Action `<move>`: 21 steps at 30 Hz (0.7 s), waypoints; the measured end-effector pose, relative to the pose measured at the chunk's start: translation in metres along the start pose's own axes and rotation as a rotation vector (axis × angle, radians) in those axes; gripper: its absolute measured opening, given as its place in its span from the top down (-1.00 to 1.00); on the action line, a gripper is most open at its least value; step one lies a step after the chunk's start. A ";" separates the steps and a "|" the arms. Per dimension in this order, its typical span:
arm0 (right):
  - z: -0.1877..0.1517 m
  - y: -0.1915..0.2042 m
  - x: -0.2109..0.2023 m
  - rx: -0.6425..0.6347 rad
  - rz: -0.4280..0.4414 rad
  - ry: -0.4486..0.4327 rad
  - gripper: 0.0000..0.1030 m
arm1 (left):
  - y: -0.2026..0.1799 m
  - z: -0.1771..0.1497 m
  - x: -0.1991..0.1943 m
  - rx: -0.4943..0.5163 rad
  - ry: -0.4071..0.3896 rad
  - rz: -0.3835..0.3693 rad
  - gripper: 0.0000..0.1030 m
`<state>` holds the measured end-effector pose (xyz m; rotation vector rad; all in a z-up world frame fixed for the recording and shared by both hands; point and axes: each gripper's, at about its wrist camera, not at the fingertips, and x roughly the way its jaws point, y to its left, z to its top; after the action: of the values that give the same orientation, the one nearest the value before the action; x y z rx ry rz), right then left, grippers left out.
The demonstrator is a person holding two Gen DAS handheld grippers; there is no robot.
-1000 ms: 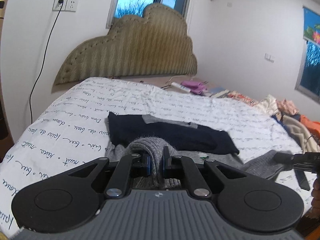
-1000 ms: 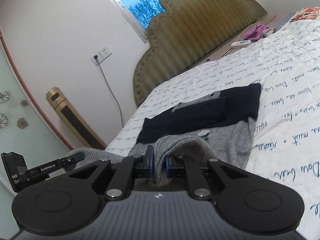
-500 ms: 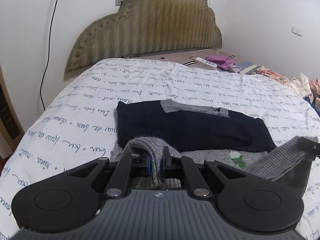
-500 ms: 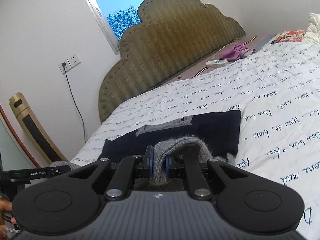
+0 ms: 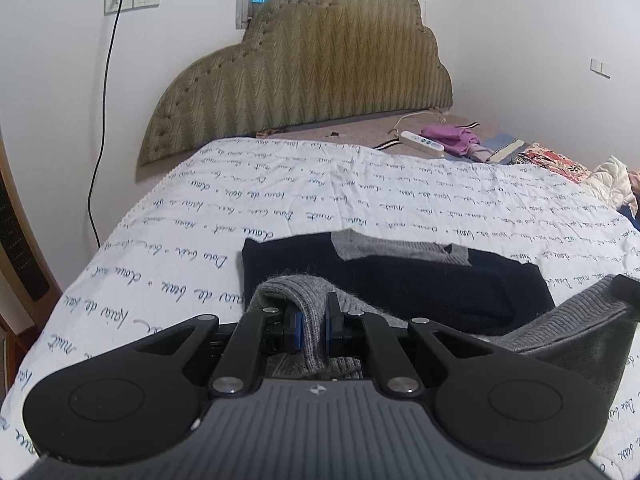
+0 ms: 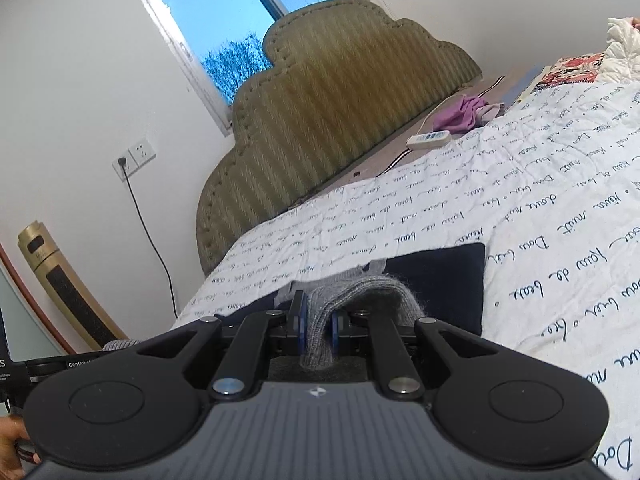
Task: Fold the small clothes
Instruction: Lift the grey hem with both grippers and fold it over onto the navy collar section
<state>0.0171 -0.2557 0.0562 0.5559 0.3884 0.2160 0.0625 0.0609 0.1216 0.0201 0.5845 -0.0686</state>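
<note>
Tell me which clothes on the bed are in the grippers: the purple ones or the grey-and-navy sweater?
The grey-and-navy sweater: both grippers pinch its grey hem. The purple clothes lie untouched near the headboard.

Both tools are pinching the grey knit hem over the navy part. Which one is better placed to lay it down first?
Neither clearly; slight edge to left. The left tool and right tool are each shut on the grey ribbed knit hem. The left already sits above the dark navy folded section and looks down on it.

"GenRobot" on left claw (image 6: 60,365), cursive bedsheet (image 6: 560,208) script
</note>
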 end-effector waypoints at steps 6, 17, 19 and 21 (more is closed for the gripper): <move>0.013 -0.005 0.012 0.033 -0.014 -0.022 0.78 | -0.004 0.017 0.015 0.010 -0.005 0.013 0.81; 0.030 -0.022 0.052 0.089 -0.056 -0.022 0.78 | -0.003 0.046 0.065 0.022 0.032 0.025 0.79; 0.033 -0.025 0.060 0.092 -0.062 -0.019 0.78 | -0.003 0.050 0.075 0.027 0.038 0.032 0.80; 0.036 -0.026 0.068 0.089 -0.066 -0.017 0.78 | -0.004 0.053 0.086 0.036 0.044 0.039 0.80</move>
<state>0.0960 -0.2740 0.0497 0.6314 0.4012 0.1307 0.1630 0.0495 0.1183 0.0678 0.6270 -0.0403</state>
